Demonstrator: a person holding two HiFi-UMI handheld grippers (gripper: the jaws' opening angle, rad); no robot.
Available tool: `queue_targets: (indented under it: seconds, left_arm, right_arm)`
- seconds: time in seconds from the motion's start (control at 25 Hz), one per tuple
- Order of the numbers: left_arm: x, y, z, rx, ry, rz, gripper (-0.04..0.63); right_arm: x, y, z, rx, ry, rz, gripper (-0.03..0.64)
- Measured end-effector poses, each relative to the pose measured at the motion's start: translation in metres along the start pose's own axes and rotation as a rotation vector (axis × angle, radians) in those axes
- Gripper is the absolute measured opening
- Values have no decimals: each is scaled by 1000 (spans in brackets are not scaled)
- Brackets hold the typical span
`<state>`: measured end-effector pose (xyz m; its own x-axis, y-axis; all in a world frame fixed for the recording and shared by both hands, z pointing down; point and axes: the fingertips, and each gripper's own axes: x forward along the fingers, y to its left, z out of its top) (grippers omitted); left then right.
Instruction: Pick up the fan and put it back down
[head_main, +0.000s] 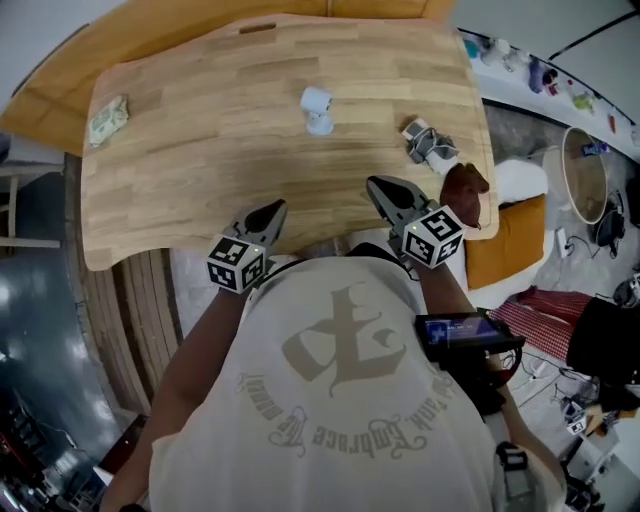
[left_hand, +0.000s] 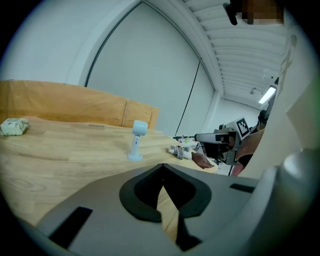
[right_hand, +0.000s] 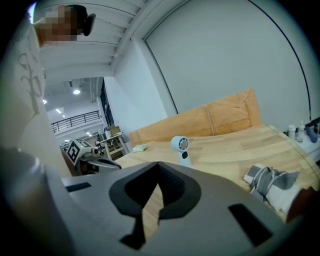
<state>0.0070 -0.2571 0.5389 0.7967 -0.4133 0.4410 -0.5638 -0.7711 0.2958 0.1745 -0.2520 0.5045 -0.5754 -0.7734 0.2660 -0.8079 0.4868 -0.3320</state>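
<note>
A small pale-blue fan (head_main: 317, 109) stands upright on the wooden table (head_main: 200, 170), toward the far middle. It also shows as the fan (left_hand: 137, 140) in the left gripper view and the fan (right_hand: 182, 149) in the right gripper view. My left gripper (head_main: 273, 212) hovers at the table's near edge, shut and empty. My right gripper (head_main: 382, 190) is over the near right part of the table, shut with nothing in it. Both grippers are well short of the fan.
A crumpled green-white cloth (head_main: 107, 120) lies at the far left of the table. A grey-white bundle (head_main: 428, 141) and a brown object (head_main: 466, 190) sit at the right edge. An orange sofa (head_main: 60, 80) borders the far side. Cluttered floor lies to the right.
</note>
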Motion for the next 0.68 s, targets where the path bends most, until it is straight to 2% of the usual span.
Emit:
queue_targets:
  seconds: [0.36,0.68]
  left_arm:
    - [16,-12,3,24,15,-45,11]
    - [20,-14,3,33,8,-36,11]
  right_arm:
    - [-15,-5,-2,22,-28,-36,14]
    - [-18,-4,-2,1,-46,-29,14]
